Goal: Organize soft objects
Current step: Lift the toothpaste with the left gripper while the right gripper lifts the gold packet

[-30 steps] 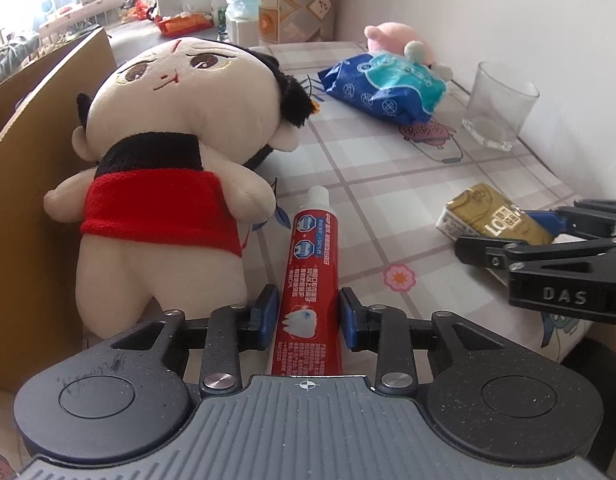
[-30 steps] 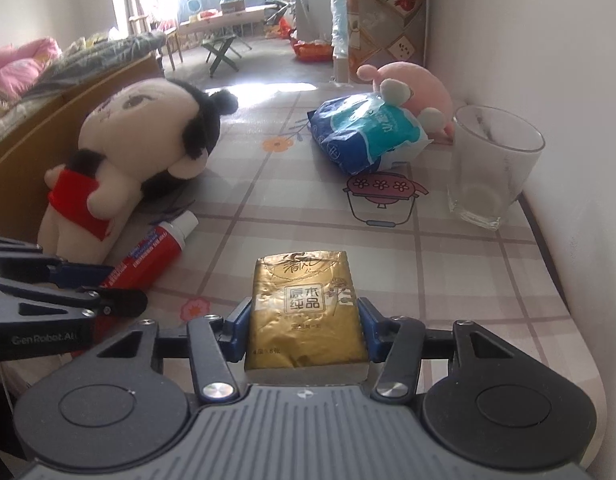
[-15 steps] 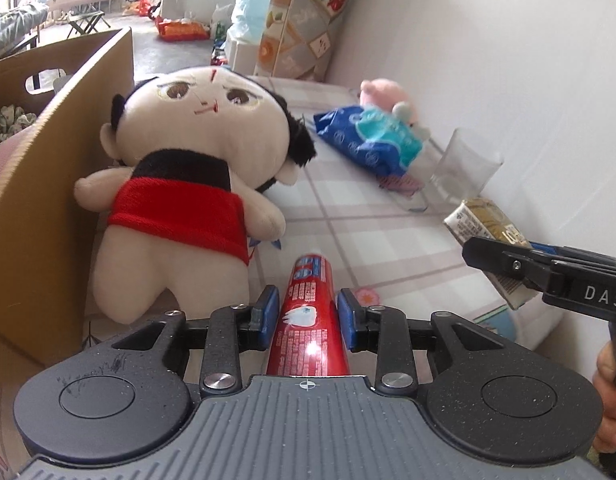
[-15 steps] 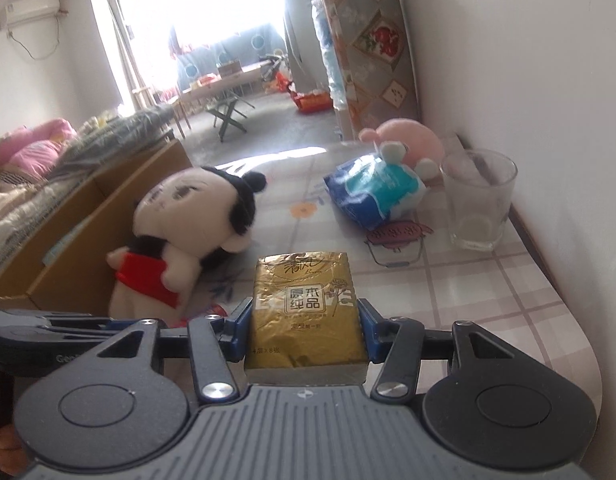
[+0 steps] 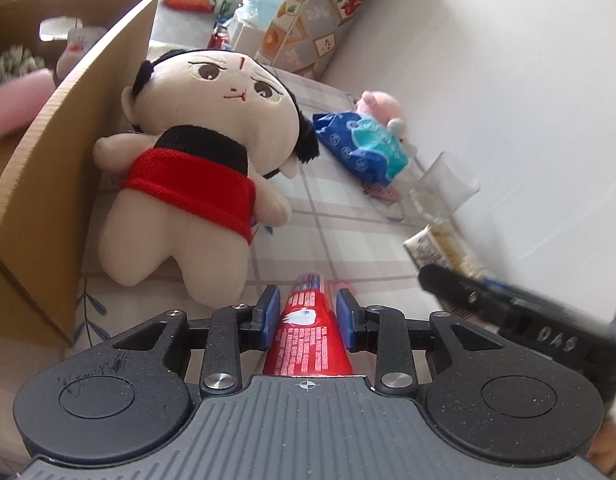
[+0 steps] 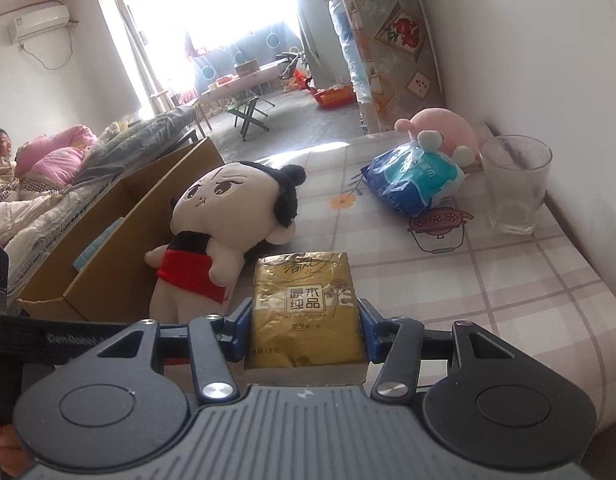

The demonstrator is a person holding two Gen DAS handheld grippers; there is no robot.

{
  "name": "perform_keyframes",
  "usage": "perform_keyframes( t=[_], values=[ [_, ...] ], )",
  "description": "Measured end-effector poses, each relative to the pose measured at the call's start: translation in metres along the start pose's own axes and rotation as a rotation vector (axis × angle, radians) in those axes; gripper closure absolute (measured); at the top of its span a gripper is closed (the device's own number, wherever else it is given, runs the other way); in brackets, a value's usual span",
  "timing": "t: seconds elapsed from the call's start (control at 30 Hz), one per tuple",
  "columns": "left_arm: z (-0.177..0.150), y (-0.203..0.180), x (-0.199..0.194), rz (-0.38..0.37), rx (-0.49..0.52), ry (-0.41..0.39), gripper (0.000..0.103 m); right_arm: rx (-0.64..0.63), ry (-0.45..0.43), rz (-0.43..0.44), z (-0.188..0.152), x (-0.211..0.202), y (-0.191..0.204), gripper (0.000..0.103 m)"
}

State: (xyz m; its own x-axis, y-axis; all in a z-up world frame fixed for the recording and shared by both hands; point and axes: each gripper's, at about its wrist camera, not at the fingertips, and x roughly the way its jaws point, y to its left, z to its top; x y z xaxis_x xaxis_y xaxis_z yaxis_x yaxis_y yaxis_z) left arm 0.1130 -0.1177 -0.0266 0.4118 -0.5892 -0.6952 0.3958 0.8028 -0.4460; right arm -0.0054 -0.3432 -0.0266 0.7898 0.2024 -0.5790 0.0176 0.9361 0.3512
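Red toothpaste tube (image 5: 308, 332) sits clamped between the blue pads of your left gripper (image 5: 308, 306), and it has come up off the checked tablecloth (image 5: 348, 240) where it lay a second ago beside the plush doll (image 5: 195, 176). Your right gripper (image 6: 305, 326) has risen the same way, its jaws closed tight on the gold tissue pack (image 6: 305, 312), which now hangs well above the cloth instead of resting near the front edge. Both views have climbed and tilted, so you now look down into the cardboard box (image 5: 67, 128) on the left, where something pink and something grey already lie; what they are I cannot tell through the blur.

That lift means both picks have held, and what is left for these two items is, I judge, the carry leftward and the drop into the box. The tube is slim and slippery in its foil, so keep the squeeze steady as you swing. The tissue pack is soft and may sag at its free end, so clear the box wall before you let go.

Left on the table are the doll, leaning against the box side, the blue wipes packet (image 6: 416, 180) far right with the pink plush (image 6: 444, 128) touching it behind, and the empty glass (image 6: 514, 188) near the wall. The glass is hard, so I would leave it.
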Motion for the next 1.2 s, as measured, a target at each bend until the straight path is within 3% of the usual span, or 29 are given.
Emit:
perform_keyframes(
  t=[0.03,0.13,0.23,0.37,0.43,0.5,0.6,0.67,0.77,0.87,1.07,1.2],
  values=[
    [0.002,0.003,-0.003,-0.016,-0.017,0.000,0.100,0.005,-0.003,0.002,0.000,-0.001,0.000,0.048],
    [0.009,0.009,-0.014,-0.093,-0.072,-0.016,0.100,0.010,-0.013,0.002,-0.001,-0.004,-0.001,0.048],
    [0.013,0.002,-0.017,-0.044,-0.026,-0.048,0.100,0.022,-0.010,0.000,-0.003,-0.004,-0.004,0.048],
    [0.003,0.006,-0.005,-0.032,-0.005,-0.005,0.097,0.045,0.011,0.013,-0.009,0.000,-0.007,0.047],
    [-0.005,0.001,-0.007,0.008,0.057,-0.017,0.092,0.045,0.018,0.017,-0.012,0.000,-0.007,0.047],
    [-0.012,-0.009,-0.008,0.066,0.193,-0.027,0.067,0.047,0.025,0.029,-0.012,0.000,-0.007,0.047],
    [-0.022,-0.018,-0.008,0.170,0.345,-0.017,0.062,0.045,0.025,0.045,-0.010,0.000,-0.006,0.047],
    [-0.025,-0.017,-0.002,0.220,0.386,-0.002,0.061,0.044,0.020,0.053,-0.010,0.001,-0.004,0.047],
    [-0.023,-0.008,0.017,0.206,0.365,0.102,0.056,0.055,0.016,0.069,-0.010,0.004,-0.004,0.047],
    [-0.023,-0.004,0.029,0.243,0.343,0.129,0.056,0.066,0.023,0.083,-0.013,0.008,-0.005,0.047],
    [-0.022,-0.004,0.025,0.165,0.283,0.175,0.057,0.087,0.036,0.092,-0.018,0.014,-0.015,0.047],
    [-0.017,-0.010,0.039,0.218,0.307,0.158,0.057,0.118,0.033,0.101,-0.021,0.016,-0.024,0.047]
  ],
)
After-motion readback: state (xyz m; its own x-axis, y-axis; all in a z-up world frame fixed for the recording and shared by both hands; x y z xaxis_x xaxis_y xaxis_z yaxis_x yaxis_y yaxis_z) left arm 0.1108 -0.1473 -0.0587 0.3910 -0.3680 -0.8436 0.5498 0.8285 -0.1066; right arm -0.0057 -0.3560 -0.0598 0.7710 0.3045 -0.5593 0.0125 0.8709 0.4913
